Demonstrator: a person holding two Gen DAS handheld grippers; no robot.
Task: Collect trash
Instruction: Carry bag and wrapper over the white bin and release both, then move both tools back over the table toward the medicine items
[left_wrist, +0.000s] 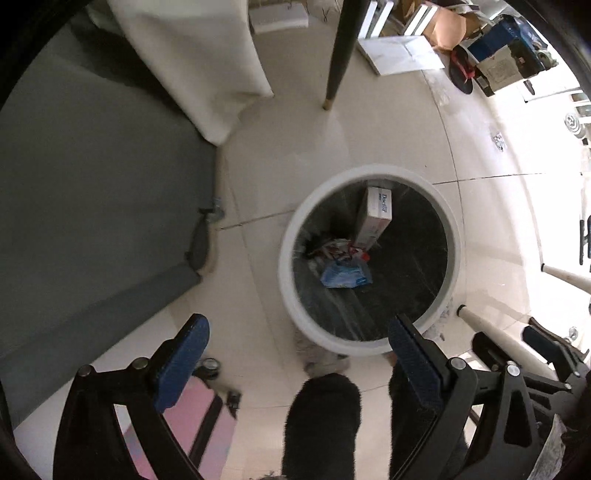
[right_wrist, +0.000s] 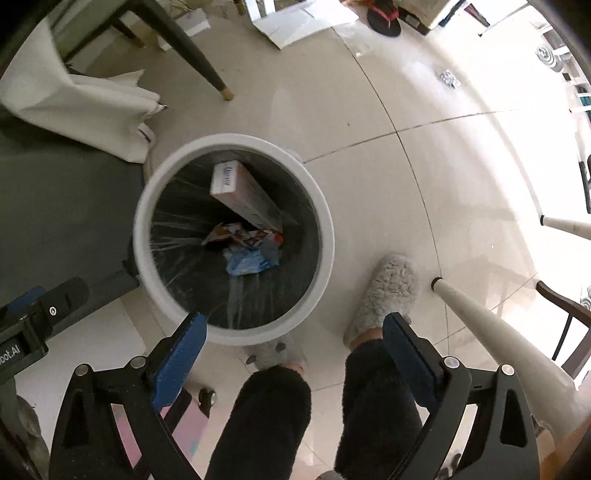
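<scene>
Both grippers pointed straight down over the tiled floor. The left gripper (left_wrist: 301, 354) stood wide open and empty, above the near rim of the white trash bin (left_wrist: 291, 295). The right gripper (right_wrist: 295, 349) was also spread wide, holding nothing. The trash — a white box (right_wrist: 240, 194), crumpled wrappers (right_wrist: 240, 234), a blue bag (right_wrist: 249, 262) — lay inside the bin.

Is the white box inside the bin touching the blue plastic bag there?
Cannot tell. In the right wrist view the white box ends close to the blue plastic bag in the bin, with other wrappers between.
</scene>
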